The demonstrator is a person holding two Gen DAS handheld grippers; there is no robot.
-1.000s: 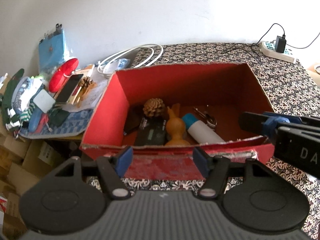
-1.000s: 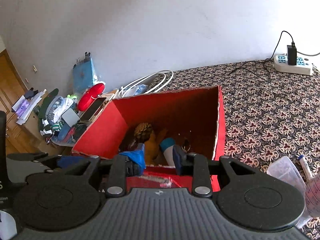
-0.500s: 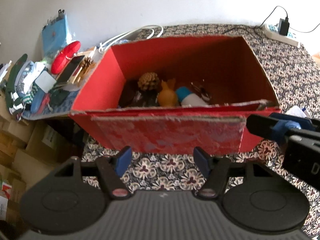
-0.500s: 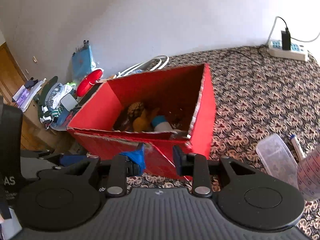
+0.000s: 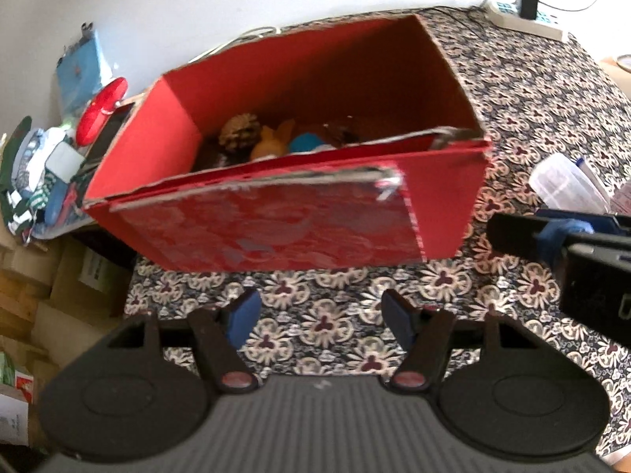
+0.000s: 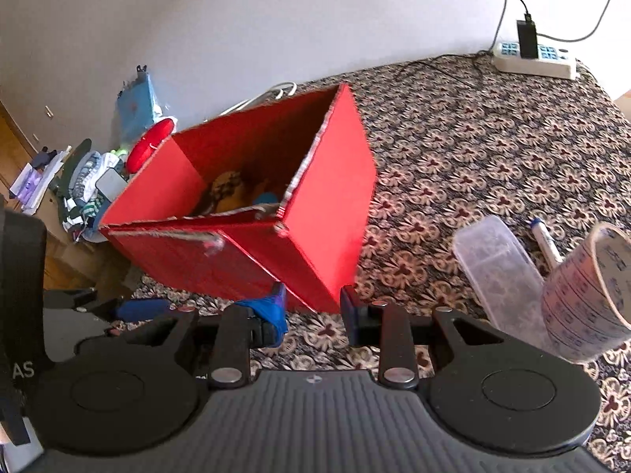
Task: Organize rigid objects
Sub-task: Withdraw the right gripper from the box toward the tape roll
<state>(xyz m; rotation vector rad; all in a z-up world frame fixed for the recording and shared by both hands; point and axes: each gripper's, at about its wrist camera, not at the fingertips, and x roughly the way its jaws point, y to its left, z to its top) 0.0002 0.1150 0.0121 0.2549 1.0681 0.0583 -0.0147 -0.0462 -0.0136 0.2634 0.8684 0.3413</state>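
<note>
Pulled back from the red box (image 5: 284, 232) since a second ago: both grippers then at its near rim, now short of it over the patterned worktop (image 5: 524, 118), pointing down more steeply. Left gripper (image 5: 321, 317) spread wide, nothing between the blue pads, only cloth beneath; touching nothing. Right gripper (image 6: 311, 309) parted about halfway, gap bare, released, tips just short of the box's near corner and not visibly touching it. From the left wrist view, seen side-on at the right edge, cut off by the frame.

Inside the box, beyond the left gripper: a pine cone (image 5: 238, 132), an orange figure (image 5: 272, 144), something with a blue cap (image 5: 307, 142), all half hidden behind the near wall; darker items beside them too dim to name. To the right of the right gripper: a clear plastic container (image 6: 497, 272), a roll of printed tape (image 6: 587, 295) cut off at the edge, a white marker (image 6: 546, 242) partly behind it. Far beyond, a power strip (image 6: 532, 59). Left of the box, a heap of clutter, blurred.
</note>
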